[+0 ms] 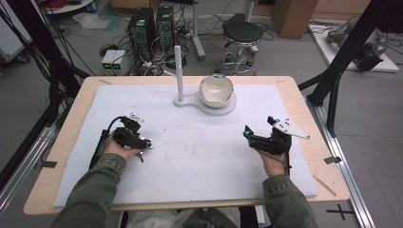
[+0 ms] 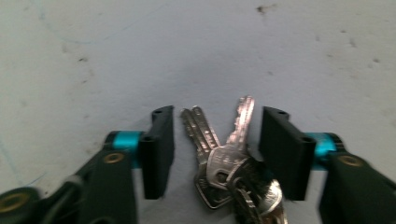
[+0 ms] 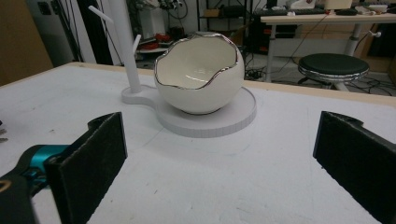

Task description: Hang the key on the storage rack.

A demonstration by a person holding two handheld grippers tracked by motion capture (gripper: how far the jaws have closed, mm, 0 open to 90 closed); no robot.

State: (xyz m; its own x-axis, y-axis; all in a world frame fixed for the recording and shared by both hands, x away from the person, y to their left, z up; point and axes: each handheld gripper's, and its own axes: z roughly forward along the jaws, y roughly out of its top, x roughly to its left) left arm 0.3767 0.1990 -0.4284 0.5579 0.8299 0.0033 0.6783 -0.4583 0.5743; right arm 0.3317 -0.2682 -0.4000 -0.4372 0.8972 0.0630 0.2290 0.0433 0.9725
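since the left gripper (image 2: 212, 154) has its jaws standing either side of the bunch of keys (image 2: 229, 168) without quite pressing on them yet, this is the bit where it can go sideways. the keys lie flat on the white mat (image 1: 199, 156) at the person's left, fanned out in different directions, and the right-hand pad looks just about touching the ring end while the left one has a clear gap. if the jaws close like that i'd guess they catch one blade and the rest swivel or slide away, so the bunch dangles or drops once lifted. thin flat metal on a mat is also easy to skim right over

the right gripper (image 3: 219, 158) is wide apart with nothing in it, aimed at the egg-shaped bowl (image 3: 200, 72) on its white stand (image 3: 233, 119), well away from the keys. a loose grip carried over there could spill keys short of the bowl or clip its jagged rim
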